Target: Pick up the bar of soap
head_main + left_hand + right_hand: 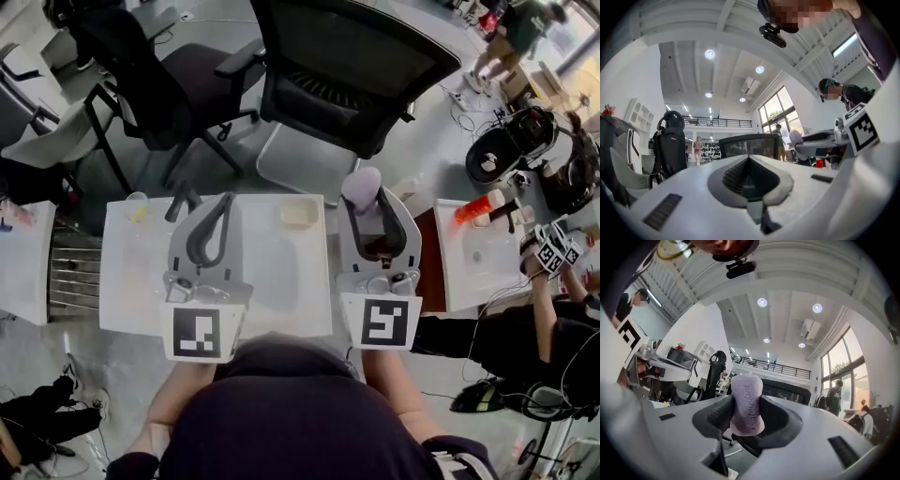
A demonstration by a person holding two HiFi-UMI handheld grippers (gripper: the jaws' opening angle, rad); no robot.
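Right gripper view: right tongs (747,404) clamp soap bar (746,385); left tongs (749,158) closed.

White bench (281,281) fills the centre of the head view, its lower edge hidden behind the person. Along its top edge: a small clear cup (138,208) with something yellow inside at the upper-left corner, a dark angled item (178,202) just right of it (type unclear), and a pale beige square dish (299,214) toward the upper right. A second white bench (459,277) at frame right carries an orange-red object (472,208).
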